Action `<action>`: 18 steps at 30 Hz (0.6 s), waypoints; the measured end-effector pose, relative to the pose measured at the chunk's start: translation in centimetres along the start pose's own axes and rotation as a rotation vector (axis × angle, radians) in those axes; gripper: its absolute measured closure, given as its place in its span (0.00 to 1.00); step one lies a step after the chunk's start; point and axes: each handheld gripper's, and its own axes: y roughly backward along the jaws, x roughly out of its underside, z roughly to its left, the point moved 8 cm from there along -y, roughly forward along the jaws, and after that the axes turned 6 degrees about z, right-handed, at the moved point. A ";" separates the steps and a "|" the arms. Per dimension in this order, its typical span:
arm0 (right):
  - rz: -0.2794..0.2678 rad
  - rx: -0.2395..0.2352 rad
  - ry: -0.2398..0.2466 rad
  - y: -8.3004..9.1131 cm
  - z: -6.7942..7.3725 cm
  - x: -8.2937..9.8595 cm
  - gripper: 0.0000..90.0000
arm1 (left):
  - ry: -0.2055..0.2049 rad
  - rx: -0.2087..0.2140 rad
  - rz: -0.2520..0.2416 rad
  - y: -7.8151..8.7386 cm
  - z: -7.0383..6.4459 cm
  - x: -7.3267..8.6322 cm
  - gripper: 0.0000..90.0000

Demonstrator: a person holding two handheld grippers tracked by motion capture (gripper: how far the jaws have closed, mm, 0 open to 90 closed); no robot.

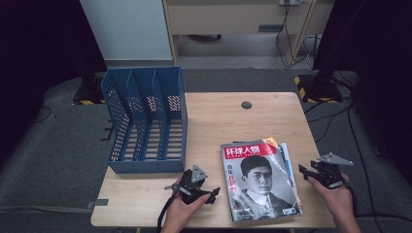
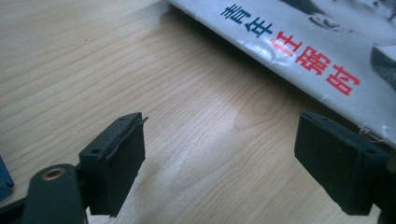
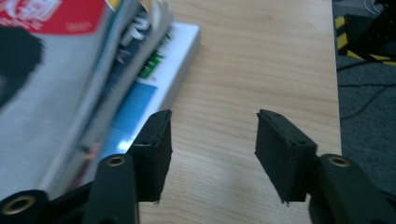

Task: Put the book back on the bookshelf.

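The left gripper [image 1: 206, 194] is sitting low over the table with its jaws spread wide, nothing between them, just beside the left edge of the magazine stack [image 1: 262, 179]. The right gripper [image 1: 311, 174] is hovering just off the stack's right edge, its jaws likewise spread apart and gripping nothing.

The stack is lying flat on the near right part of the wooden table [image 1: 218, 116], the top cover showing a portrait and red lettering, with a thinner blue-and-white booklet [image 3: 154, 88] peeking out underneath on the right. A blue file rack [image 1: 145, 121] with three slots is standing on the table's left side, well apart from the stack. Grey carpet, cables and yellow-black striped stand bases are surrounding the table.

Both forearms are coming in from the bottom edge, the left hand [image 1: 182, 211] angling its tool rightward towards the stack, the right hand [image 1: 335, 196] angling its own leftward.
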 end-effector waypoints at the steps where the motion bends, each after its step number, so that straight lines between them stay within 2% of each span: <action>1: -0.011 -0.009 0.003 0.2 0.2 -0.2 0.56 | 0.000 0.002 -0.002 0.1 0.0 0.0 0.20; 4: -0.041 -0.060 0.024 0.7 1.3 -0.9 0.65 | 0.013 0.017 -0.013 0.6 -0.2 -0.3 0.24; 6: -0.067 -0.097 0.058 1.0 2.4 -1.4 0.71 | 0.034 0.042 -0.029 1.0 -0.4 -0.6 0.28; 7: -0.078 -0.107 0.078 1.1 2.8 -1.6 0.73 | 0.043 0.057 -0.040 1.3 -0.5 -0.9 0.30; 8: -0.091 -0.145 0.108 1.3 3.9 -2.0 0.74 | 0.068 0.084 -0.063 1.6 -0.7 -1.5 0.33; 10: -0.095 -0.155 0.127 1.3 4.3 -2.1 0.74 | 0.065 0.095 -0.066 1.6 -0.8 -1.9 0.33; 12: -0.080 -0.195 0.170 0.8 5.8 -1.9 0.72 | 0.044 0.070 -0.041 1.2 -0.6 -2.5 0.34; 13: -0.080 -0.195 0.170 0.8 5.8 -1.9 0.72 | 0.044 0.070 -0.041 1.2 -0.6 -2.5 0.34; 15: -0.068 -0.218 0.176 0.4 6.5 -1.9 0.66 | 0.073 0.078 -0.047 0.7 -0.4 -3.4 0.33; 16: -0.064 -0.226 0.184 0.2 6.7 -1.9 0.61 | 0.068 0.062 -0.055 0.0 -0.3 -4.2 0.31; 17: -0.064 -0.226 0.184 0.2 6.7 -1.9 0.61 | 0.068 0.062 -0.055 0.0 -0.3 -4.2 0.30; 18: -0.052 -0.232 0.183 -0.2 7.0 -1.8 0.55 | 0.053 0.053 -0.051 -0.4 -0.3 -4.6 0.28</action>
